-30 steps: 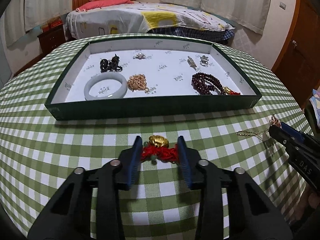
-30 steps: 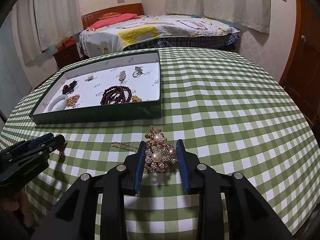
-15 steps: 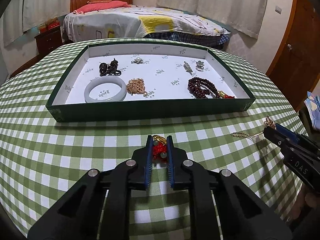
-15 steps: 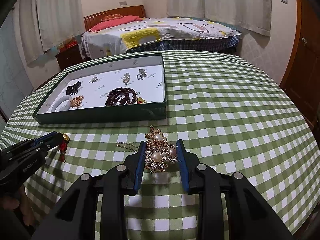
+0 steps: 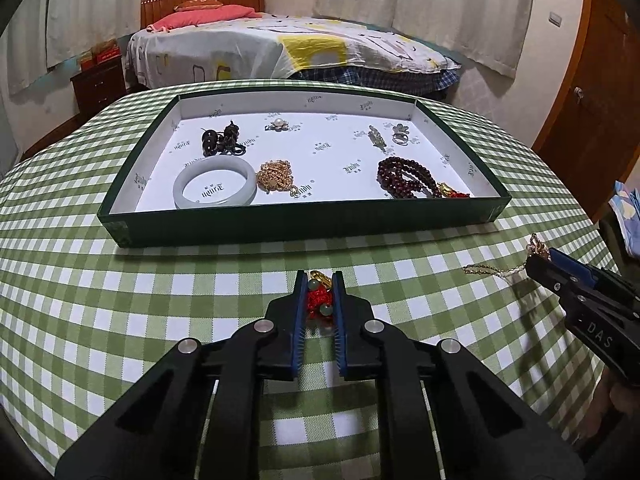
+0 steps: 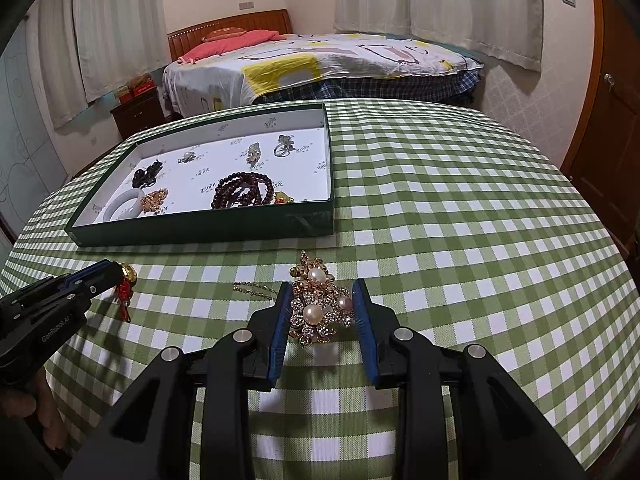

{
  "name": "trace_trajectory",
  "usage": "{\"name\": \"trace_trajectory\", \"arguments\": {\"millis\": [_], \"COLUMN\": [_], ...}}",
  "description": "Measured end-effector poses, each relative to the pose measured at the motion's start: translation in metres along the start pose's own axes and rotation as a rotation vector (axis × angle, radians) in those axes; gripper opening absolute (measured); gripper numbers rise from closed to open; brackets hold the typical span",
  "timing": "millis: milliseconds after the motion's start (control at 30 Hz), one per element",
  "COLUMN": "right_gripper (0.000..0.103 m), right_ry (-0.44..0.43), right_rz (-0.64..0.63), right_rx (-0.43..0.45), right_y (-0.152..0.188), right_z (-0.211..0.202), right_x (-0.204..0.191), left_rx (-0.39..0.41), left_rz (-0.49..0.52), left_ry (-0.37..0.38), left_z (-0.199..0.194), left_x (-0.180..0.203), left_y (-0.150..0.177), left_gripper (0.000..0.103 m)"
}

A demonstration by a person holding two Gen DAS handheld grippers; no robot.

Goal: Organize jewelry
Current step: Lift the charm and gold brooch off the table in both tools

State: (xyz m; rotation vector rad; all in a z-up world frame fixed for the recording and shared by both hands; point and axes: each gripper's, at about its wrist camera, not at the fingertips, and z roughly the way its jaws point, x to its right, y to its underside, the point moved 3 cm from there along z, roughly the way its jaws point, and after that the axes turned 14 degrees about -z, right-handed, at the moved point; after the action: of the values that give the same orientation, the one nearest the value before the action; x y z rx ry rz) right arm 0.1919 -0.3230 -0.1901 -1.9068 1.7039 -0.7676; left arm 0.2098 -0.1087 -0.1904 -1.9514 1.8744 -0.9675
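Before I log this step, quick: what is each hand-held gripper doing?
Left hand-held gripper: shut on the red knotted cord charm.
Right hand-held gripper: shut on the gold pearl brooch.

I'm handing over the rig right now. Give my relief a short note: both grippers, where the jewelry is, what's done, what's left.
Left gripper: shut on the red charm, at the tablecloth.
Right gripper: shut on the pearl brooch; its gold chain trails on the cloth.
Done: the bangle, gold necklace, dark beads, black piece, small brooches and ring lie in the green tray.
Left: carry the charm and brooch to bare spots in the tray and release.
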Motion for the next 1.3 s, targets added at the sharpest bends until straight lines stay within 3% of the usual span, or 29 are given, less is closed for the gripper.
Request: {"name": "trace_trajectory", "arguments": {"millis": [1300], "right_gripper": [0.031], "right_ry": [0.000], "right_rz": [-0.005], "right_rx": [0.024], "right_y": [-0.003], "right_z": [-0.005], "right_x": [-0.003], "left_rx": [0.058], "left_rz": [-0.003], "left_ry": [-0.001], "left_z": [-0.022], "left_x": [-0.008], "left_y": [-0.013], "left_gripper": [0.012]}}
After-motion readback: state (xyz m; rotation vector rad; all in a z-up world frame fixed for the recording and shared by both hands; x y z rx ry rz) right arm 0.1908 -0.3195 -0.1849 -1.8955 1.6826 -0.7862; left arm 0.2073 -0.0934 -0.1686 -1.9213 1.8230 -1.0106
